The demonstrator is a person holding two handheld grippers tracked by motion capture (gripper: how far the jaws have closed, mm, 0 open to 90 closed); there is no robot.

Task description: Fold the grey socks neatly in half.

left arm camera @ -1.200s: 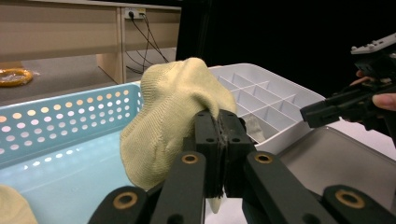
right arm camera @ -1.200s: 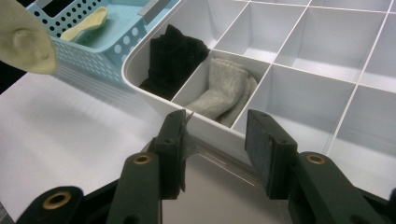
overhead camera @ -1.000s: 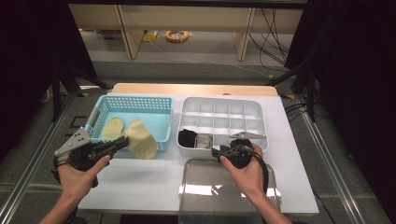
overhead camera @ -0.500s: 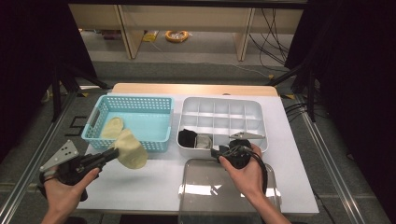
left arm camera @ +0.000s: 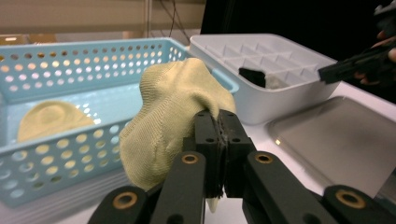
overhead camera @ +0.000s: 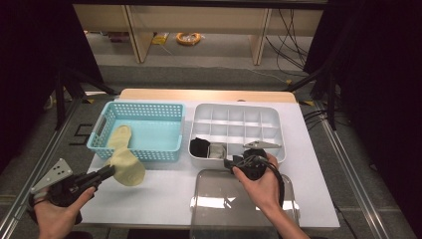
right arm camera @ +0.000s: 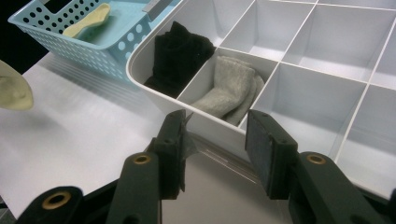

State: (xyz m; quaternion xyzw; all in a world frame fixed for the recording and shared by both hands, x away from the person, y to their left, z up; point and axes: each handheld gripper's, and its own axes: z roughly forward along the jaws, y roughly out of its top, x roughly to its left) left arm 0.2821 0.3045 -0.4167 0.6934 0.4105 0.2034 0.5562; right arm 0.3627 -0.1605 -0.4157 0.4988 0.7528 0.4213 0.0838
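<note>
The left gripper (overhead camera: 107, 172) is clenched on a pale yellow sock (overhead camera: 127, 168); in the left gripper view the two black jaws meet flush with a fold of the knit pinched between the fingertips (left arm camera: 208, 128). The bulk of the sock bulges up and to the left of the fingertips in that view, and a small tip of fabric hangs below the pads. From the high view, the sock hangs beyond the jaw tips, clear of the white table (overhead camera: 164, 199), just outside the near wall of the blue basket (overhead camera: 144, 154). A second yellow sock (overhead camera: 119, 137) lies inside the basket, past the held one.

The right gripper (overhead camera: 230, 163) is released: its jaws stand apart with nothing between the pads (right arm camera: 261, 140). Directly ahead of the fingers is the near wall of the white divided tray (right arm camera: 327, 56). A grey sock (right arm camera: 231, 91) fills the compartment just beyond the gap, and a black sock (right arm camera: 180, 56) the compartment to its left. A clear lid (overhead camera: 239, 199) lies beneath this gripper
</note>
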